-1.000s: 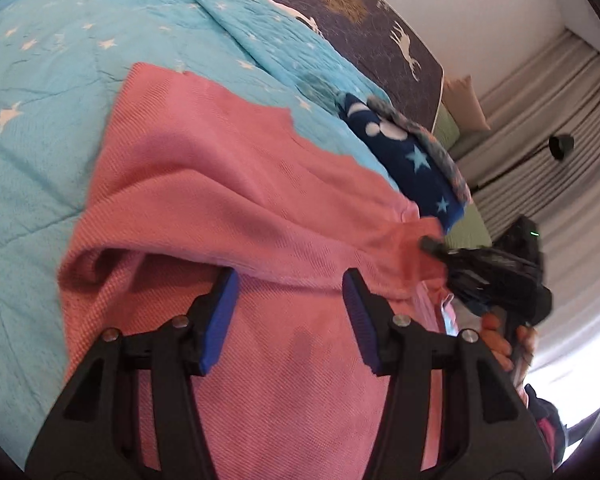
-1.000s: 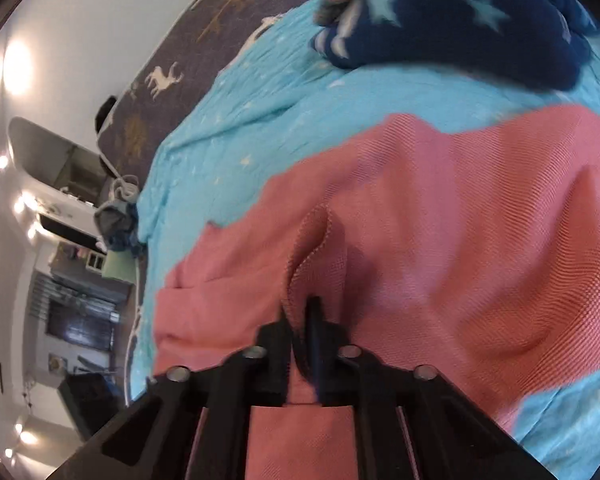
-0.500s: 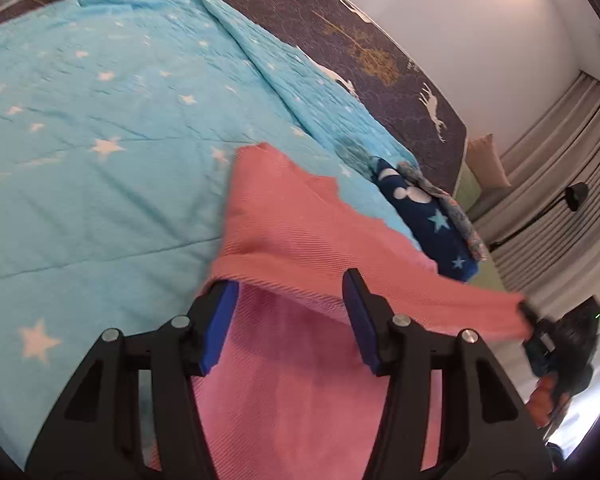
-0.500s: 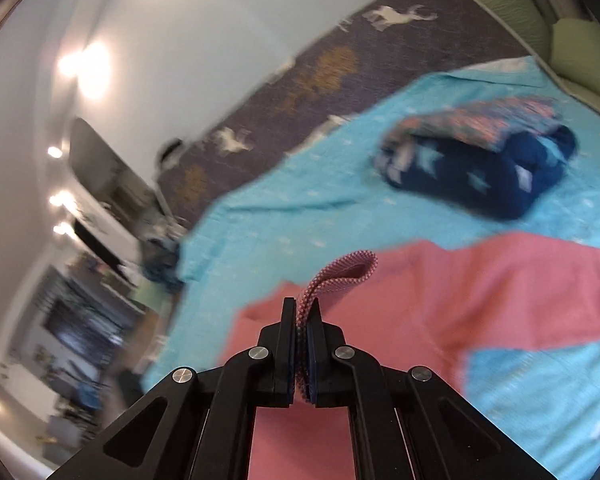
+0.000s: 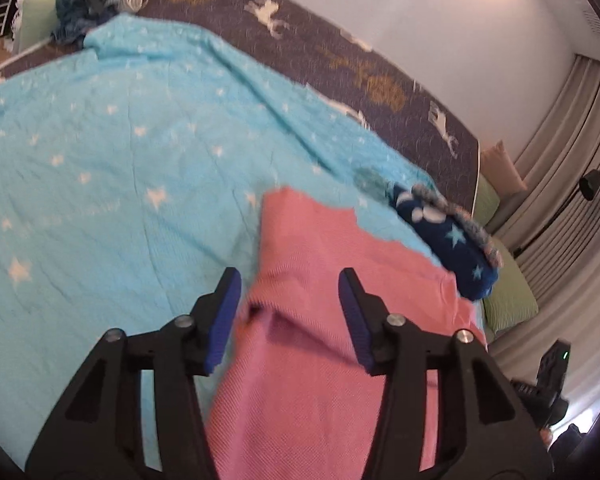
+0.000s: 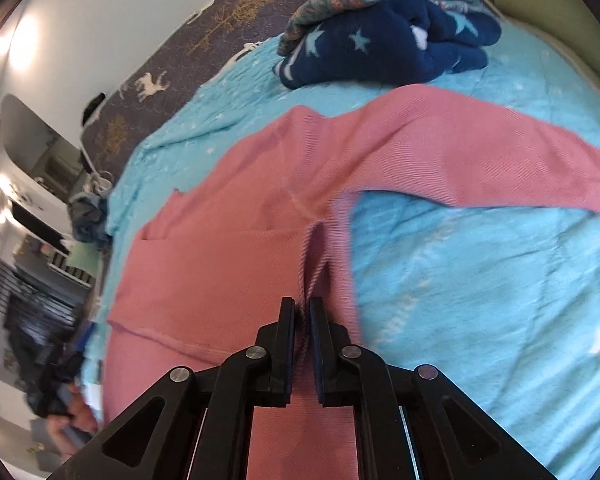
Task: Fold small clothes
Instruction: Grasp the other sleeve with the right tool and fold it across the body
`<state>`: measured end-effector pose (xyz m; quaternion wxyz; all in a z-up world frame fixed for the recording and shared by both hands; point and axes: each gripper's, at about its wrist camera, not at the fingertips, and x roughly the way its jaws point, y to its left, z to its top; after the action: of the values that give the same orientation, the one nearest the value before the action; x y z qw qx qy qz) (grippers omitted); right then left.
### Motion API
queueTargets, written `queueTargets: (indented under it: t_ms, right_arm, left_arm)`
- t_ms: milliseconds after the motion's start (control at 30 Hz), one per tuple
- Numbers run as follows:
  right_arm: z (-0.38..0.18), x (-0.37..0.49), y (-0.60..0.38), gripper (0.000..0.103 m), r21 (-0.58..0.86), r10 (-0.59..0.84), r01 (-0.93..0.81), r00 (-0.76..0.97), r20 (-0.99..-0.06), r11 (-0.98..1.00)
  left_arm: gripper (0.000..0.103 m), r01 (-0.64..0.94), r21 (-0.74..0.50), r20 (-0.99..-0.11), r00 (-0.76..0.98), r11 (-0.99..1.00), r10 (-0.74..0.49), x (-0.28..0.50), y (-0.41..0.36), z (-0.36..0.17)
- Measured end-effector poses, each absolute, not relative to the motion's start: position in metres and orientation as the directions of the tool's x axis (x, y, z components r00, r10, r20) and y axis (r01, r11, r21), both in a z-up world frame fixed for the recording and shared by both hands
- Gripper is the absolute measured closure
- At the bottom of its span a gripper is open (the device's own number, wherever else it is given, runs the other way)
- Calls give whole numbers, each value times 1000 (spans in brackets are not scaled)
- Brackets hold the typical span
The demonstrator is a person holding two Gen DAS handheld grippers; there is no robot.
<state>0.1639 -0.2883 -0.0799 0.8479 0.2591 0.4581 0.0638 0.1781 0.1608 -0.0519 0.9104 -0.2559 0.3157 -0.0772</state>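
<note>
A pink knit garment (image 5: pixel 312 320) lies spread on the light blue star quilt (image 5: pixel 100 184). My left gripper (image 5: pixel 290 312) is open, its blue pads on either side of a raised fold at the garment's left edge. My right gripper (image 6: pixel 302 312) is shut on a pinched edge of the pink garment (image 6: pixel 228 264), with one sleeve (image 6: pixel 480 160) trailing to the right over the quilt (image 6: pixel 480 280). The right gripper also shows at the lower right of the left wrist view (image 5: pixel 548 392).
A folded navy star blanket with a floral cloth (image 6: pixel 384 36) lies at the far side of the bed, also in the left wrist view (image 5: pixel 448 240). A dark deer-print sheet (image 5: pixel 340 60) borders the quilt. Curtains (image 5: pixel 572 184) and green cushions (image 5: pixel 508 300) stand on the right.
The right gripper has carried the pinched pink edge down and back toward the bed. The left gripper stayed open and shifted left, now straddling the garment's left edge.
</note>
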Motion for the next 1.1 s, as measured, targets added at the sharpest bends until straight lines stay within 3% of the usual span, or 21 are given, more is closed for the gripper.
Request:
queueTargets:
  t_ms: [67, 167, 333, 367, 400, 433, 500, 633, 700, 733, 833, 933, 1000, 1067, 1100]
  right_arm:
    - [-84, 163, -288, 95, 502, 347, 134, 572, -743, 854]
    - [-88, 157, -290, 92, 528, 355, 138, 596, -720, 838]
    - [-84, 155, -282, 87, 489, 323, 118, 615, -719, 864]
    - [-83, 154, -281, 86, 482, 319, 115, 615, -721, 868]
    - [-83, 153, -281, 85, 480, 317, 115, 615, -722, 870]
    - [-84, 153, -281, 85, 480, 316, 118, 615, -722, 869]
    - [-85, 153, -279, 85, 473, 308, 118, 619, -723, 873]
    - [-86, 150, -275, 84, 448, 288, 103, 635, -717, 888]
    - [-88, 151, -275, 82, 453, 291, 104, 636, -714, 885]
    - [-88, 151, -275, 82, 458, 294, 104, 638, -712, 883]
    - [-88, 148, -276, 81, 467, 296, 107, 646, -703, 878]
    - [-87, 144, -279, 81, 478, 300, 111, 650, -698, 871]
    - [-87, 142, -282, 81, 488, 308, 111, 651, -694, 866]
    - [-88, 142, -284, 81, 505, 319, 114, 652, -688, 856]
    - [-88, 142, -285, 81, 512, 323, 115, 654, -684, 852]
  left_arm:
    - [38, 5, -501, -552, 768, 865, -324, 199, 167, -50]
    - [38, 33, -476, -634, 679, 879, -369, 255, 167, -67]
    - [47, 58, -597, -667, 518, 800, -535, 321, 154, -109]
    - [57, 66, -594, -661, 528, 801, -533, 326, 150, -110]
    - [88, 71, -580, -667, 530, 812, -523, 330, 144, -108]
    - [95, 62, -567, -682, 524, 821, -511, 332, 139, -102]
    - [95, 66, -545, -637, 615, 835, -465, 311, 136, -73]
    - [96, 111, -83, -431, 892, 990, -136, 229, 103, 6]
    - [96, 52, 102, -398, 917, 993, -7, 220, 91, 12]
    - [96, 38, 129, -416, 909, 991, 20, 223, 92, 9]
    - [95, -53, 122, -498, 861, 991, 107, 245, 115, -10]
    - [94, -27, -57, -608, 794, 998, -14, 256, 146, -27]
    - [75, 2, -159, -654, 749, 987, -107, 260, 153, -39]
    - [62, 27, -190, -683, 714, 981, -152, 264, 149, -52]
    - [61, 34, -197, -695, 700, 980, -164, 265, 143, -57]
